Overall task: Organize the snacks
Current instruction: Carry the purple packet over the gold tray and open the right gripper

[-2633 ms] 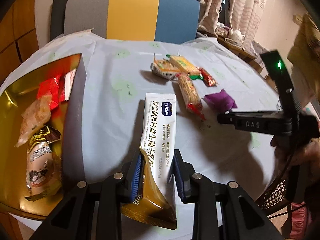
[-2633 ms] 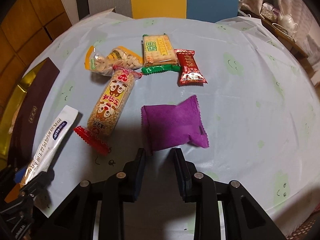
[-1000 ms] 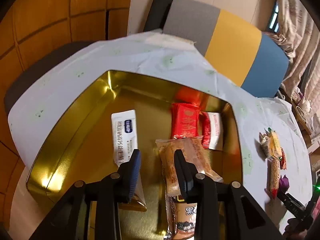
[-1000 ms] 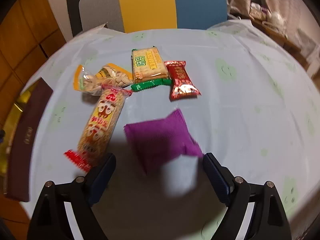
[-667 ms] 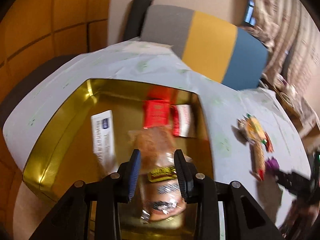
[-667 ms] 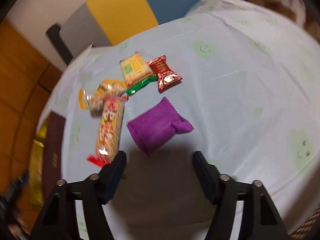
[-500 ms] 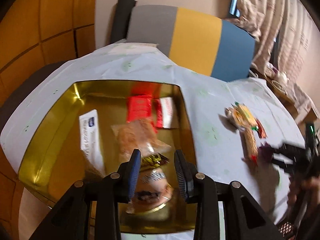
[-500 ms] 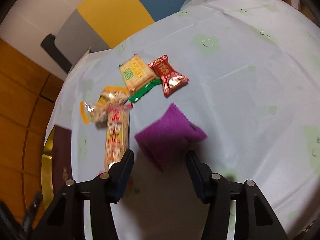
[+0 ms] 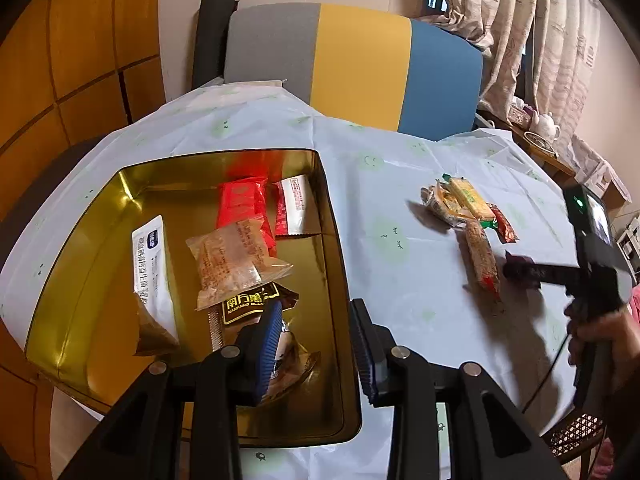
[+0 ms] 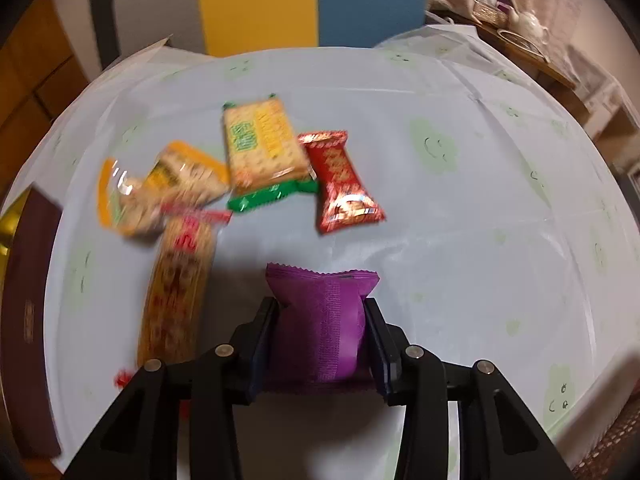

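Observation:
The purple packet [image 10: 320, 320] stands on edge between the pads of my right gripper [image 10: 320, 308], whose jaws are closing and pressing its sides. In the left wrist view that right gripper [image 9: 520, 270] reaches over the table beside a long snack roll [image 9: 482, 262]. My left gripper [image 9: 316, 312] hangs above the near right wall of the gold tin [image 9: 334, 248], jaws apart with nothing between them. In the tin lie a white sachet [image 9: 154, 264], a clear cookie pack [image 9: 232, 264], red packs [image 9: 240, 204] and a dark packet [image 9: 252, 304].
On the pale tablecloth lie a yellow-green cracker pack [image 10: 260, 144], a red candy [image 10: 344, 184], an orange nut pack [image 10: 160, 188] and the long roll [image 10: 180, 288]. The brown tin lid [image 10: 28, 312] sits at the left. A striped chair [image 9: 360, 64] stands behind. A person's hand [image 9: 600, 332] holds the right gripper.
My right gripper's wide jaws have come in around the purple packet, which now stands upright between them. The left gripper has drifted from over the tin's middle toward its right wall.

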`<state>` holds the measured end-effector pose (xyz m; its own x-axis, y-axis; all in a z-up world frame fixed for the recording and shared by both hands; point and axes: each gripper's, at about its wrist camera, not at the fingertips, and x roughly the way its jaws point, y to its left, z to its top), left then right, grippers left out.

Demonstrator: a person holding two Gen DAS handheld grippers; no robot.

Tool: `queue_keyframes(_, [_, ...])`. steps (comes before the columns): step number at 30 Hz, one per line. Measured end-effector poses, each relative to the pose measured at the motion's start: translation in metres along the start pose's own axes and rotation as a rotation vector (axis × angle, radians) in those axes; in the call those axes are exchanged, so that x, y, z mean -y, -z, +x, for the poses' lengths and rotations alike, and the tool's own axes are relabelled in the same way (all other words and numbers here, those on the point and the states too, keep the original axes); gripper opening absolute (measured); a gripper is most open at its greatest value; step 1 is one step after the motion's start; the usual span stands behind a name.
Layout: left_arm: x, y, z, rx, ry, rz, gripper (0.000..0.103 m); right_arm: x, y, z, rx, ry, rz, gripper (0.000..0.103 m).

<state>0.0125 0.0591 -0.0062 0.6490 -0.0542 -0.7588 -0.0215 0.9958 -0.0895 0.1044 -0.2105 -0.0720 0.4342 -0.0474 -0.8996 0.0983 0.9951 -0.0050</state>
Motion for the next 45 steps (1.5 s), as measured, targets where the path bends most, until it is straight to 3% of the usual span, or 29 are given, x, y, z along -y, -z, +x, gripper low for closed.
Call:
queue_keyframes(15, [-0.007,0.003,-0.013,0.012,0.004,-0.027,0.035,0.030,0.058,-0.029,0.020,-0.062,0.015,0.042])
queue_keyframes(21, [-0.011,0.008,-0.012,-0.006,-0.006,-0.036,0.035,0.025,0.072,-0.034,0.030,-0.047,-0.024,0.042])
queue_keyframes(25, [-0.016,0.009,-0.011,-0.014,-0.013,-0.057,0.036,0.016,0.073,-0.036,0.020,-0.080,-0.041,0.042])
queue_keyframes(31, [-0.030,0.007,-0.011,-0.008,-0.027,-0.094,0.038,0.014,0.075,-0.043,0.006,-0.204,0.012,0.041])
queue_keyframes(38, [-0.078,0.003,-0.019,0.027,-0.080,-0.220,0.038,-0.018,0.064,-0.066,0.046,-0.297,-0.030,0.040])
queue_keyframes(45, [-0.115,0.004,-0.025,0.049,-0.153,-0.315,0.038,-0.114,0.039,-0.105,0.123,-0.472,-0.246,0.040])
